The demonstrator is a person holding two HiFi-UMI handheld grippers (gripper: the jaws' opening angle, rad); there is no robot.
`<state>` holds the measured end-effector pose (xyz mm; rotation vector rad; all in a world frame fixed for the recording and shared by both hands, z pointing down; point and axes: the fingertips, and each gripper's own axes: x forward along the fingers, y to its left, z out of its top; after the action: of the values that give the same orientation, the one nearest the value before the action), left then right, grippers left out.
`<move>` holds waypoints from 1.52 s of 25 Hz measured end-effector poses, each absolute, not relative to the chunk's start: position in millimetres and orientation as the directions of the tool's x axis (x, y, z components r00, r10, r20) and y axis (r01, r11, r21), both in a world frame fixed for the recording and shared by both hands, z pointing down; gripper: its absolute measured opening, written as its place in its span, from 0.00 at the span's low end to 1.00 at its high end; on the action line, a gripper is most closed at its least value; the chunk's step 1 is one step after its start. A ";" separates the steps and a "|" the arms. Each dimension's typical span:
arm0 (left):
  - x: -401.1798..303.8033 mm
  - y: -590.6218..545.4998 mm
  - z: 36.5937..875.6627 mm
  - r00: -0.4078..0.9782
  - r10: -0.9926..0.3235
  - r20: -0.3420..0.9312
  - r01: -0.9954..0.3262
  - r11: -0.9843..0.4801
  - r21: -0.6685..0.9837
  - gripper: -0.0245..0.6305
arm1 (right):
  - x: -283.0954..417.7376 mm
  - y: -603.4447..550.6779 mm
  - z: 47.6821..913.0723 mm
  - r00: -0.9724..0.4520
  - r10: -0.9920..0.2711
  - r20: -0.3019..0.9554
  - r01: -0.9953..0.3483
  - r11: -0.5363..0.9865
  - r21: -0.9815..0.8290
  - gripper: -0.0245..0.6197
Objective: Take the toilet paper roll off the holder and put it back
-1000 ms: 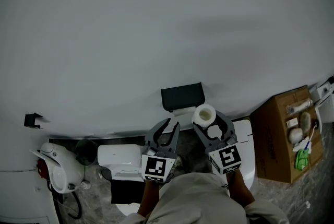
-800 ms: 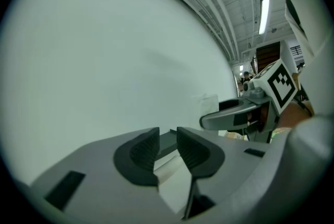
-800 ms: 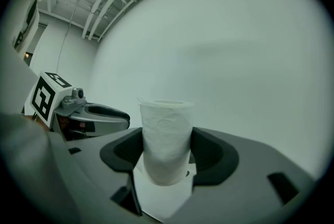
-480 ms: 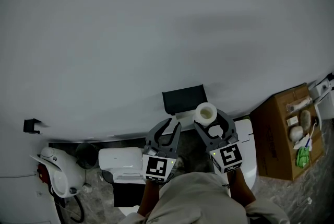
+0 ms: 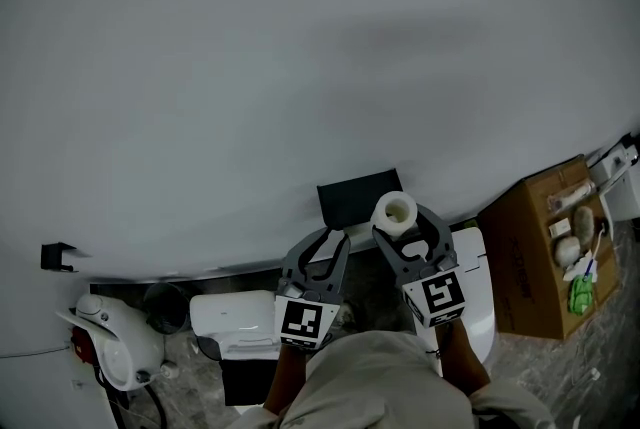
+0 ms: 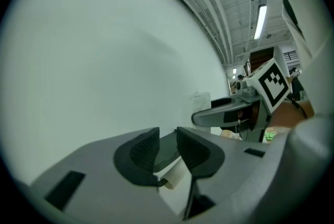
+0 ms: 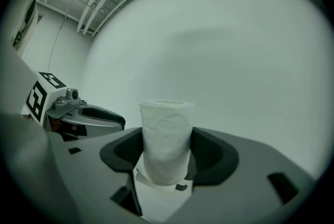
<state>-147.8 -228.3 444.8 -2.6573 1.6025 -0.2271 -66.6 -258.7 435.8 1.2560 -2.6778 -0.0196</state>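
Observation:
A white toilet paper roll point(image 5: 393, 211) stands upright between the jaws of my right gripper point(image 5: 401, 226), which is shut on it. In the head view the roll overlaps the lower right corner of the black wall holder point(image 5: 352, 195). The right gripper view shows the roll point(image 7: 166, 137) pinched at its lower half by that gripper point(image 7: 166, 154), in front of the plain wall. My left gripper point(image 5: 333, 238) hangs just left of it, below the holder. Its jaws point(image 6: 168, 147) stand a narrow gap apart with nothing gripped.
A pale wall point(image 5: 300, 67) fills most of the head view, with a small black bracket point(image 5: 55, 257) at the left. Below are a white toilet tank point(image 5: 240, 312), a white appliance point(image 5: 110, 347) and a cardboard box point(image 5: 530, 257) holding small items.
The right gripper has carried the roll slightly up toward the holder, and the roll now overlaps its corner. The head view has drifted a little. The left gripper keeps its place beside the right one.

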 end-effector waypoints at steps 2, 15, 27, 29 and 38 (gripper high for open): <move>-149.8 -232.7 446.3 0.470 -0.876 0.110 -0.872 -0.480 -0.098 0.20 | -69.5 -264.4 436.9 -0.618 -0.769 0.163 -0.767 0.635 0.091 0.47; -165.7 -254.0 459.9 0.514 -0.848 0.128 -0.849 -0.524 -0.064 0.20 | -89.8 -297.5 453.8 -0.576 -0.794 0.196 -0.795 0.599 0.092 0.47; -177.7 -262.6 463.3 0.519 -0.844 0.134 -0.846 -0.530 -0.061 0.20 | -97.8 -311.7 459.6 -0.553 -0.812 0.188 -0.813 0.575 0.091 0.47; -178.1 -263.3 463.7 0.517 -0.845 0.135 -0.846 -0.529 -0.064 0.20 | -97.4 -312.7 460.7 -0.555 -0.812 0.182 -0.813 0.575 0.088 0.48; -176.0 -256.3 462.7 0.513 -0.848 0.131 -0.850 -0.524 -0.061 0.20 | -98.5 -316.1 461.4 -0.552 -0.819 0.158 -0.817 0.569 0.095 0.47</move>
<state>-176.0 -256.3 462.7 -2.7416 1.5385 -0.2279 -98.5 -316.1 461.4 1.3785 -2.6151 -0.0159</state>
